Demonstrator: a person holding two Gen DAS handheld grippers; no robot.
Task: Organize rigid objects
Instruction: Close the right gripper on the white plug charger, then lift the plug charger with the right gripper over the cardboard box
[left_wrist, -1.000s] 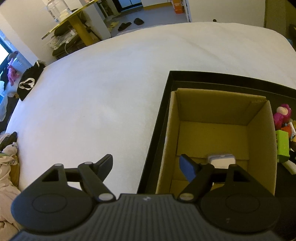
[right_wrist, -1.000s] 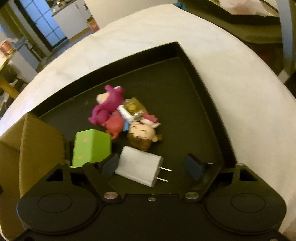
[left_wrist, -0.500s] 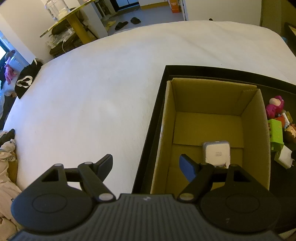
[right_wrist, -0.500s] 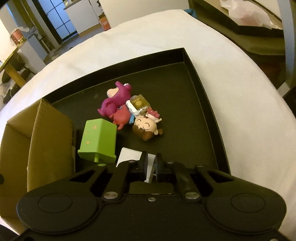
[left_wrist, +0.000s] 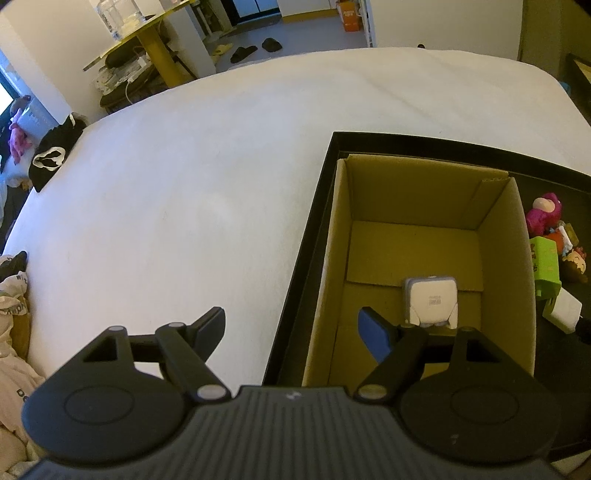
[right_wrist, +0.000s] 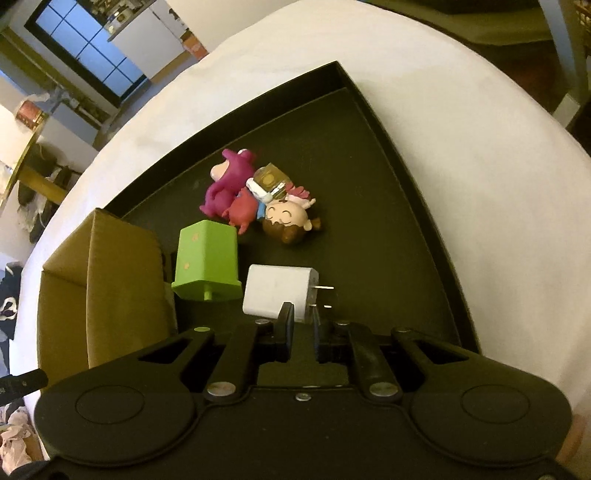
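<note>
So far one white gadget (left_wrist: 431, 300) lies in the cardboard box (left_wrist: 506, 258), while the right claw (right_wrist: 300, 321) pinches the white charger (right_wrist: 279, 290) above the tray (right_wrist: 388, 122), left claw (left_wrist: 291, 326) wide and empty, toys (right_wrist: 258, 199) remaining.

One box (left_wrist: 424, 206); two chargers (right_wrist: 279, 291) (left_wrist: 432, 301); one tray (right_wrist: 406, 206).

Both my wrist views bulge hard at the edges, straight lines bowing outward. The left view is bright and even, the white bedcover (left_wrist: 207, 192) nearly washed out. The right view is dimmer and yellowish, the black tray (right_wrist: 388, 229) swallowing detail. The window (right_wrist: 85, 55) glows blue. The green block (right_wrist: 205, 262) looks slightly smeared, perhaps motion blur.
</note>
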